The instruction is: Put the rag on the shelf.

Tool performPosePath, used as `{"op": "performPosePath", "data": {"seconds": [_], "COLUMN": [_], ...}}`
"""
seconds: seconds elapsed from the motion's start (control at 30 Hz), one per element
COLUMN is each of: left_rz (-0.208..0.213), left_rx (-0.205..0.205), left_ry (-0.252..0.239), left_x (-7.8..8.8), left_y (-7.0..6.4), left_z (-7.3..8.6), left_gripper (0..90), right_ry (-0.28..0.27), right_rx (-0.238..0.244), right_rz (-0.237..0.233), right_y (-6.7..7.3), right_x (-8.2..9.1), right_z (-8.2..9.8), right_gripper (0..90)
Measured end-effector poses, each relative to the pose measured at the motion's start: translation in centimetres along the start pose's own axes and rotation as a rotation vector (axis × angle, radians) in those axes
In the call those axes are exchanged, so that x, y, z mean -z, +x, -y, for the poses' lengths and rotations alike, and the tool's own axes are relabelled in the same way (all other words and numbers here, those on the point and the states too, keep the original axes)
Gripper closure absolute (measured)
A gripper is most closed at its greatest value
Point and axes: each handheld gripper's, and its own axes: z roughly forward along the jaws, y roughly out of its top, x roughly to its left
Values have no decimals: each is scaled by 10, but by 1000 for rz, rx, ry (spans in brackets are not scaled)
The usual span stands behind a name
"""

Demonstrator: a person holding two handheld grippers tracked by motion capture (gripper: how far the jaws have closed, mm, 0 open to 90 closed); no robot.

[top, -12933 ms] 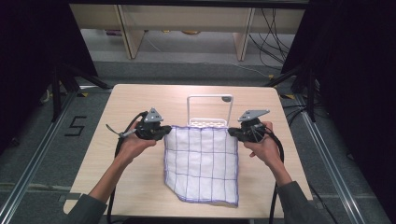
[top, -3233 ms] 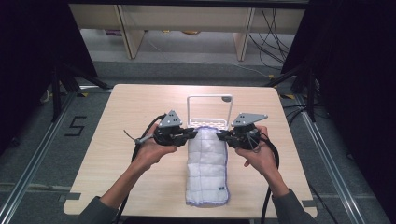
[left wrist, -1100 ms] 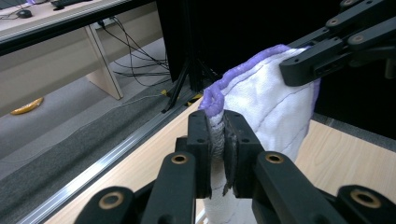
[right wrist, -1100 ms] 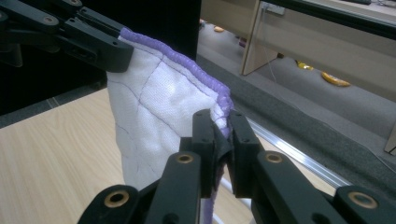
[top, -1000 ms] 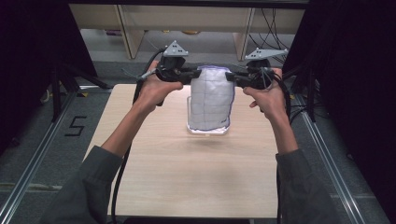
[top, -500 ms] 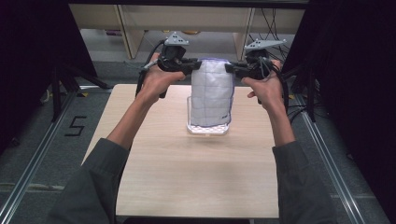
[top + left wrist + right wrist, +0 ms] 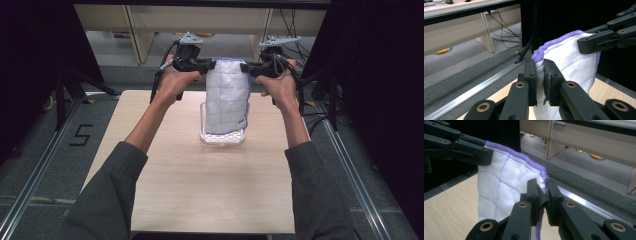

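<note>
Folded cloth point(image 7: 227, 97) hangs above the white rack point(image 7: 223, 137) at the bench's point(image 7: 200, 200) far side, each hand-held gripper, left point(image 7: 202, 65) and right point(image 7: 248, 68), pinching a top corner; draping it over the rack remains.

The person wore dark grey-green sleeves point(image 7: 107, 195), pushed up from the wrists. Both black tongs, left tongs point(image 7: 204, 65) and right tongs point(image 7: 248, 69), carried brass-coloured rivets, grey three-cornered plates and trailing black cables.
</note>
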Motion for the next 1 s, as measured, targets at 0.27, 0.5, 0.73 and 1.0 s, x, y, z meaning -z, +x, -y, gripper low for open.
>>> {"op": "performPosePath", "data": {"seconds": [0.27,0.5,0.73,1.0], "left_rz": [-13,-6,-15,-58], "left_rx": [38,69,111,165], "left_ry": [-21,-4,19,70], "left_x": [-18,-34,-45,-64], "left_y": [13,16,25,38], "left_z": [8,19,27,53], "left_gripper": [810,804,804,808], "right_ry": [14,57,87,185], "right_rx": [-26,-66,-89,-134], "right_rz": [11,17,11,26], "right_y": [-11,-19,-25,-30], "right_x": [-17,-32,-50,-75], "right_z": [-1,7,13,26], "right_gripper": [834,833,832,830]}}
